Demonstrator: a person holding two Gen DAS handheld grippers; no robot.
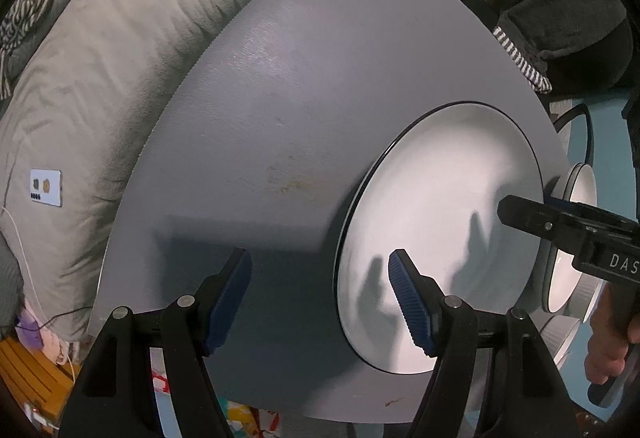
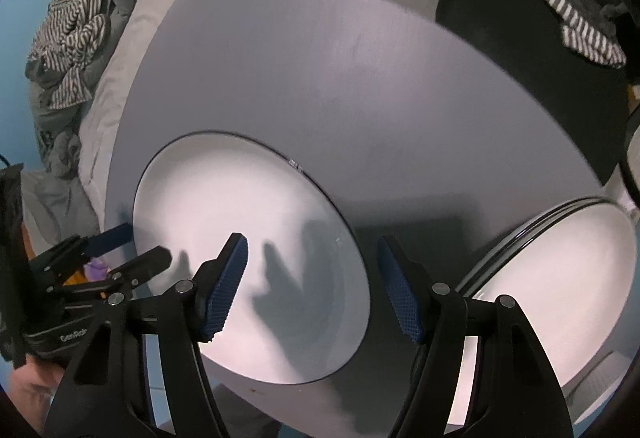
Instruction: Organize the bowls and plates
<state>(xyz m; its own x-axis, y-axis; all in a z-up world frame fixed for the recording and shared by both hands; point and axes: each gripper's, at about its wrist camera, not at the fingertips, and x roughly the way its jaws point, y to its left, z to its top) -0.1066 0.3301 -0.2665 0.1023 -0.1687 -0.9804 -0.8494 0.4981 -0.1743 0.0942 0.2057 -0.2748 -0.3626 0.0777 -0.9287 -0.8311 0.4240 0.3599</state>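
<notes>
Blue-padded jaws of the left hand-held gripper (image 1: pixel 320 298) and right hand-held gripper (image 2: pixel 312 286) are hanging spread and empty, straddling opposite rims of the white plate (image 2: pixel 248 246) lying on the grey surface (image 1: pixel 300 78). Judging by this, the pick-up step is beginning — next, each needs to be closing on a rim, then carrying the plate to the stack (image 2: pixel 560 278) just beside it.

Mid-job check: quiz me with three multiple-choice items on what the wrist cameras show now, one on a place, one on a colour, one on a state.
1. Where does the large white round plate with the dark rim lie?
A. on the grey tabletop
B. on the bed
C. in a claw

2. What colour are the claw pads?
A. red
B. blue
C. yellow

3. The right claw is:
A. shut on a bowl
B. shut on a cloth
C. open, holding nothing

Key: A, it lies flat on the table; B, the ribbed pads are blue; C, the jaws stand apart above the plate's edge.
</notes>
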